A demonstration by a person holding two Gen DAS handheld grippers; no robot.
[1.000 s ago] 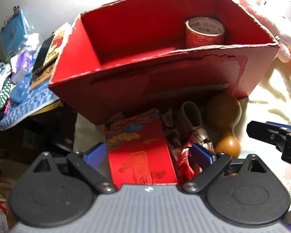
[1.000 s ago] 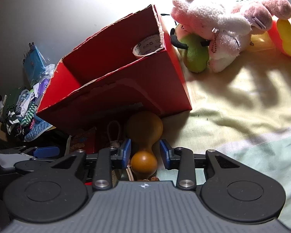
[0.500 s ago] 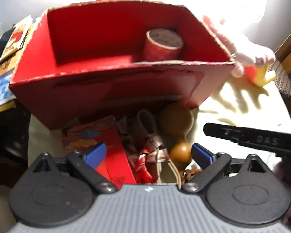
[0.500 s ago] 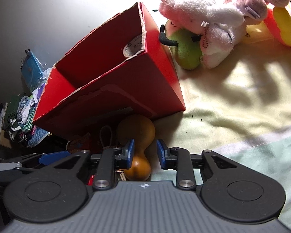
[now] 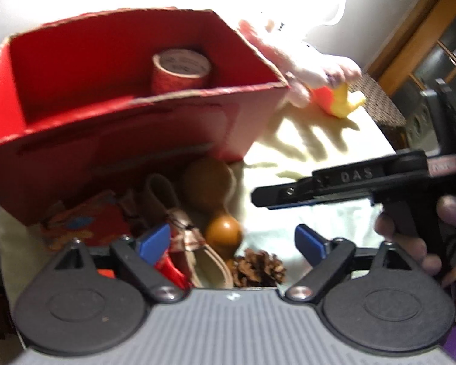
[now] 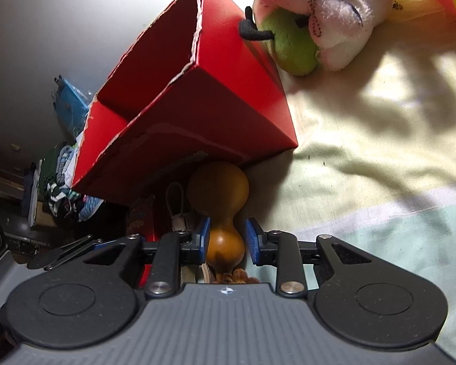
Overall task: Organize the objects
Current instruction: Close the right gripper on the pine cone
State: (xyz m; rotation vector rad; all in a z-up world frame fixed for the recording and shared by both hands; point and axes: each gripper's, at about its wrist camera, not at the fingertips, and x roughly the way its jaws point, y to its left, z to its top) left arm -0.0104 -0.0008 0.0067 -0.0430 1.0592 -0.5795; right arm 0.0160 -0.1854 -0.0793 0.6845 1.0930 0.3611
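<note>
Right wrist view: my right gripper has its blue pads on either side of the gourd, at the narrow waist above the small bulb; slivers of gap show on both sides, so I judge it parted, not yet clamped. The gourd's long axis runs straight away from me along my fingers, small bulb nearest, big bulb pointing at the foot of the red box and touching or nearly touching its wall. My left gripper hangs wide apart and empty above the pinecone and clutter, so the right one is better placed. Inside the box stands a tape roll.
</note>
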